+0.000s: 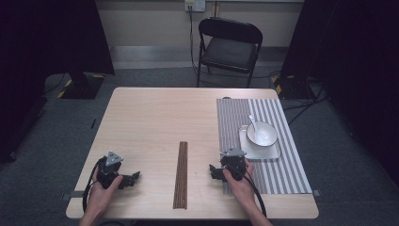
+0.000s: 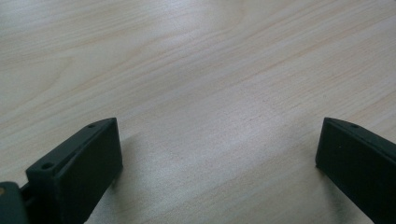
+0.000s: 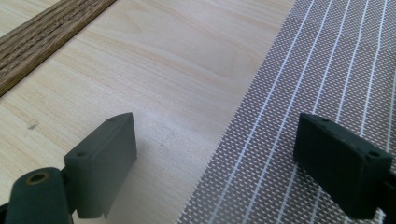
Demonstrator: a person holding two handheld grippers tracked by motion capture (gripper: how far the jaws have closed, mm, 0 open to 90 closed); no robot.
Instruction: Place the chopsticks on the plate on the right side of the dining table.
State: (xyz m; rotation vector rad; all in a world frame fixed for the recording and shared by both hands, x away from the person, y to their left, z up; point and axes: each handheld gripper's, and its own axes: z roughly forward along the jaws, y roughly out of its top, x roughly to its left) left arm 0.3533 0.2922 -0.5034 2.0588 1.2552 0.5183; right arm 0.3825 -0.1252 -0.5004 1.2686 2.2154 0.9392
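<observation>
My left gripper [image 1: 117,178] rests low over the bare wooden table [image 1: 155,122] near the front left corner. Its jaws [image 2: 219,158] stand wide open over bare wood. My right gripper [image 1: 226,173] sits near the front edge, right of centre. It is open too [image 3: 215,158], with one jaw over the wood and the other over the left edge of a grey striped placemat [image 3: 327,70]. A long dark brown wooden strip [image 1: 181,174], which looks like chopsticks laid side by side, lies between the two grippers [image 3: 42,37] and touches neither.
On the placemat [image 1: 282,174] at the right stands a white square plate [image 1: 275,153] holding a white bowl [image 1: 261,134] with a white spoon [image 1: 252,121] in it. A black folding chair [image 1: 229,47] stands beyond the table's far edge.
</observation>
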